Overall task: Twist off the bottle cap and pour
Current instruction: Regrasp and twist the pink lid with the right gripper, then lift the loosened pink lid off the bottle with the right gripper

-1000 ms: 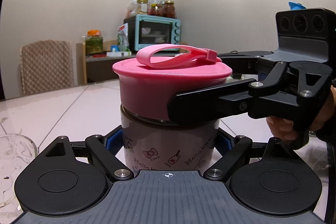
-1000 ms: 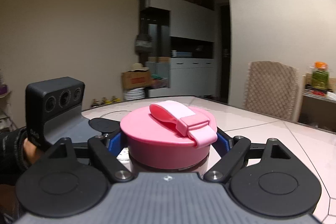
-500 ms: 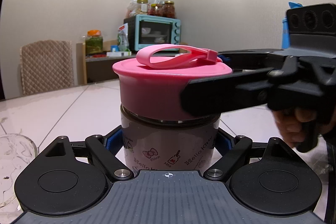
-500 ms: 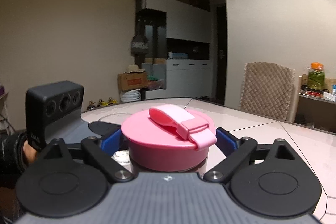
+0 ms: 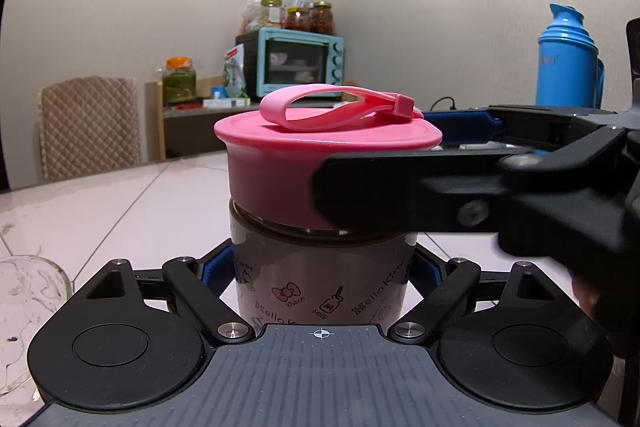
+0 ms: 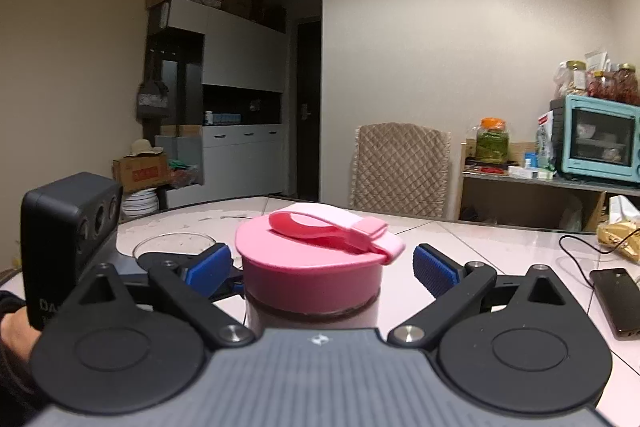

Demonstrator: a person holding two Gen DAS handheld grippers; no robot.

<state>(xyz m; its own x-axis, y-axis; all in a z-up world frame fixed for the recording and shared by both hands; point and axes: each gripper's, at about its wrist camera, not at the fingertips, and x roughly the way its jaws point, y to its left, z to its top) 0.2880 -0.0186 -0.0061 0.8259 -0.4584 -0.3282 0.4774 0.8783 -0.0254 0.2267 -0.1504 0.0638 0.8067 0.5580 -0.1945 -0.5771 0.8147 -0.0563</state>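
Observation:
A Hello Kitty bottle (image 5: 320,283) with a pink cap (image 5: 296,163) and pink strap loop stands upright on the table. My left gripper (image 5: 320,267) is shut on the bottle's body below the cap. My right gripper (image 6: 320,267) is open, its blue-padded fingers (image 6: 434,273) standing apart on either side of the cap (image 6: 316,267) without touching it. In the left wrist view the right gripper's black finger (image 5: 400,195) crosses in front of the cap from the right.
A clear glass bowl (image 5: 24,311) sits left of the bottle and also shows in the right wrist view (image 6: 172,245). A phone (image 6: 618,301) and cable lie on the table at right. A blue thermos (image 5: 568,63) stands at far right. A chair (image 6: 400,167) stands behind the table.
My right gripper has opened off the pink cap and swung around it, so its view now faces more toward the oven side. The left gripper and bottle have stayed still.

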